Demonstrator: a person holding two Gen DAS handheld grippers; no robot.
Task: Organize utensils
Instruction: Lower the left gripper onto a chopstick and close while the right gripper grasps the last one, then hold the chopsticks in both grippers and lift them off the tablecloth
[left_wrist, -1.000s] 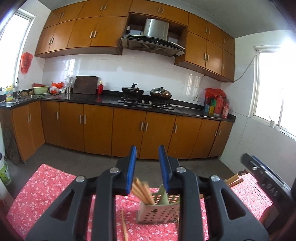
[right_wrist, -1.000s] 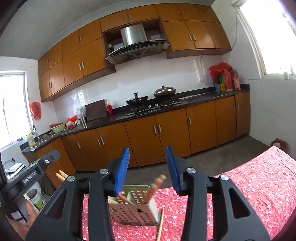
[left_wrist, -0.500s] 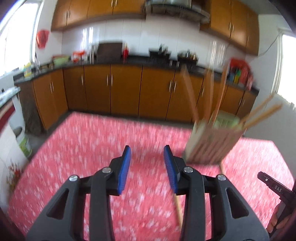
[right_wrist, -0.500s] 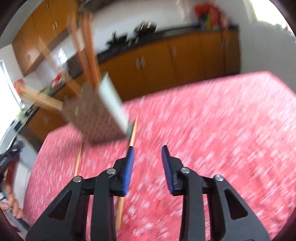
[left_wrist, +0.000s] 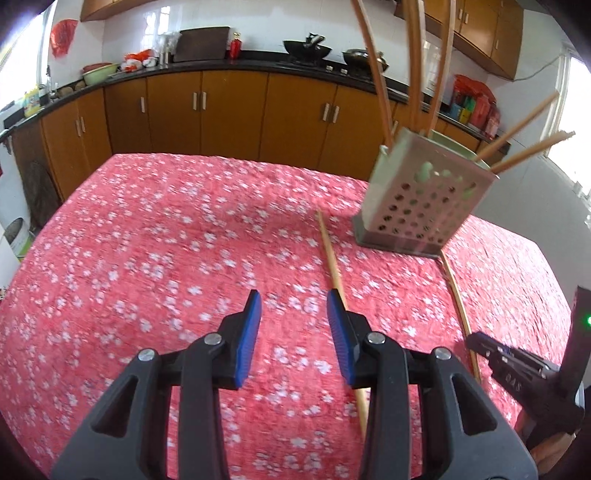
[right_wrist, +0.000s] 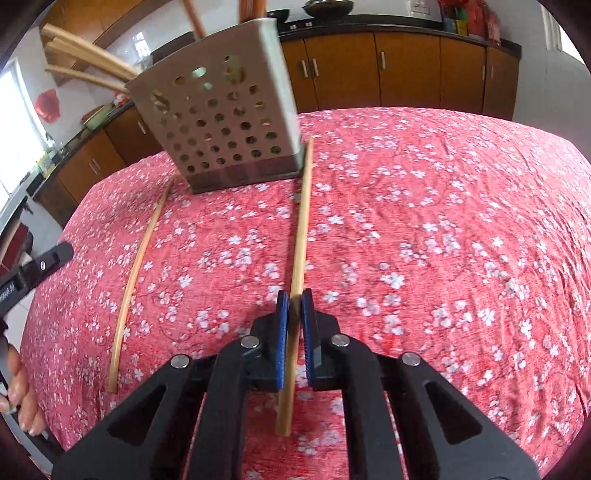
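Kitchen cabinets behind, red floral tablecloth (right_wrist: 443, 221) under my tools. Perforated utensil holder (right_wrist: 221, 129) stands on it w/ chopsticks inside. My right gripper (right_wrist: 294, 310) is pinching a loose chopstick (right_wrist: 301, 229) that runs up to the holder's corner. My left gripper (left_wrist: 293, 314) is spread, nothing between; second chopstick (left_wrist: 334, 266) lies beside its right finger, near the holder.

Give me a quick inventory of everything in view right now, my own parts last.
Perforated holder: one, grey, far part of table, standing.
Chopsticks in holder: several, tan, exact count unclear.
Loose chopsticks: two, tan, lying on the cloth; one between the right gripper's fingers, the other free, to its left.
Tablecloth: one, red with white flowers.
Cabinets: orange-brown, behind table.
Woks: two, dark, on stove.
Left gripper: open, empty.
Right gripper: shut on the chopstick.
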